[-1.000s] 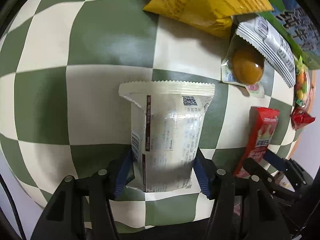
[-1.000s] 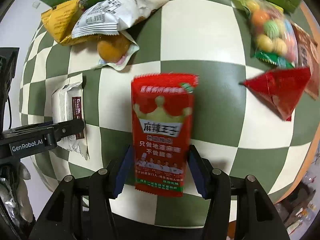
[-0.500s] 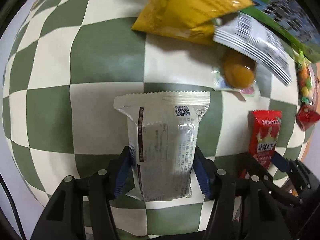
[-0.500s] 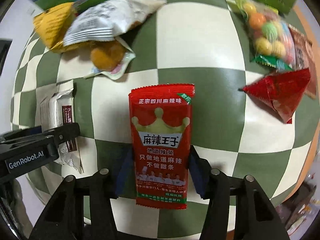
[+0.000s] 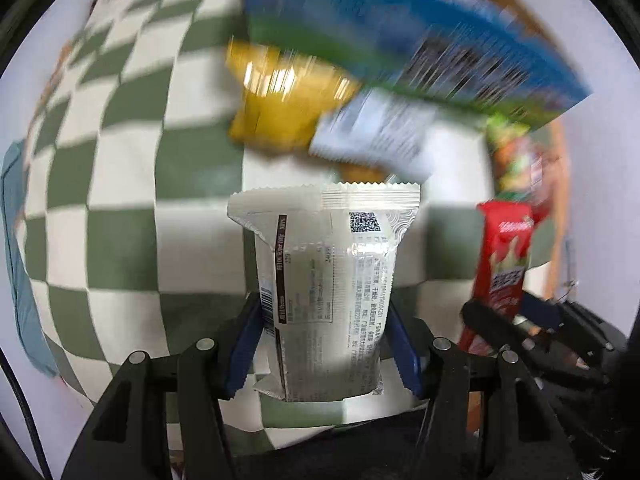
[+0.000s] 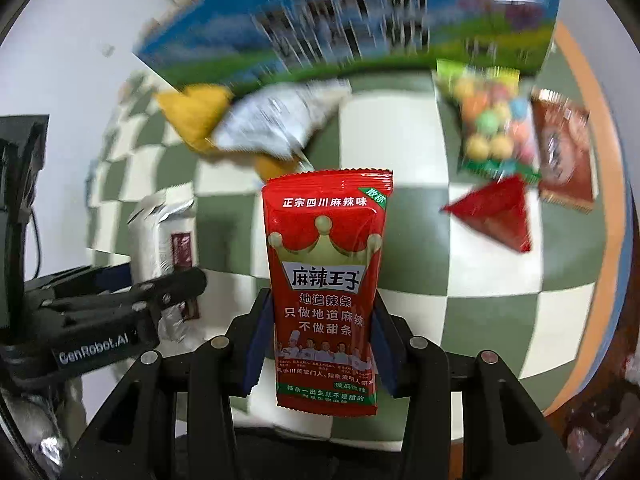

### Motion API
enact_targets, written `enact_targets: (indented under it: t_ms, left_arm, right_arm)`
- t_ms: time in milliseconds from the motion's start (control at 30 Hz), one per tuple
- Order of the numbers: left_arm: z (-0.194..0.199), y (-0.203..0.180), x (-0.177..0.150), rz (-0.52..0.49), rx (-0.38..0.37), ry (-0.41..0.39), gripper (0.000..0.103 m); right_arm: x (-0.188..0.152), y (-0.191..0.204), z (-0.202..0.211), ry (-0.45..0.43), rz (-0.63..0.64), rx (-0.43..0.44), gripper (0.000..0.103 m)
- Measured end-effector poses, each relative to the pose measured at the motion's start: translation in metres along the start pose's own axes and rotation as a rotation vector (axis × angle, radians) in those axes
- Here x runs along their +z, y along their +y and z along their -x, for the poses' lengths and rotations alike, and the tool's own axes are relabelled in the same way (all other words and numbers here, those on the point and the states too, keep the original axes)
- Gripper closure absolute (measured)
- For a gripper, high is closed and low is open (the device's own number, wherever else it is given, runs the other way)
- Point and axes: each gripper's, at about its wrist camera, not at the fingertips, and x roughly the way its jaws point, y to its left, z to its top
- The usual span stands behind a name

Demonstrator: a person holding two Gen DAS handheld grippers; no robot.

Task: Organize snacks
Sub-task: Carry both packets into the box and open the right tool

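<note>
My left gripper (image 5: 322,344) is shut on a silver-white snack packet (image 5: 324,280) and holds it lifted above the checked tablecloth (image 5: 120,184). My right gripper (image 6: 320,344) is shut on a red spicy-strip packet (image 6: 326,280), also lifted. Each gripper shows in the other's view: the right one with the red packet (image 5: 504,260) at the right, the left one with the silver packet (image 6: 160,232) at the left.
A blue and green box (image 6: 340,28) stands at the back. In front of it lie a yellow bag (image 5: 280,108), a white-grey packet (image 5: 376,136), a bag of coloured candy balls (image 6: 492,128), a red triangular packet (image 6: 496,212) and a brown packet (image 6: 564,152).
Both grippers have lifted their packets off the table and tilted up toward the box at the back. The background is now motion-blurred.
</note>
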Motion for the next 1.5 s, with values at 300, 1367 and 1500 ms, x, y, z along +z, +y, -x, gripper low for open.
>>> enact_targets:
  t_ms: [300,1367,1500]
  left_arm:
    - [0.092,-0.043,0.096,-0.065,-0.097,-0.245,0.046]
    - [-0.030,-0.028,0.276,0.059,0.112,0.085,0.045]
    - [-0.024,-0.026,0.278,0.094,0.098,0.068,0.043]
  right_arm:
    - [0.085,-0.009,0.118,-0.212,0.025,0.049,0.055]
    - [0.287,-0.078,-0.023,0.071,0.005,-0.124,0.055]
    - [0.290,-0.080,-0.029,0.105,-0.011,-0.125,0.037]
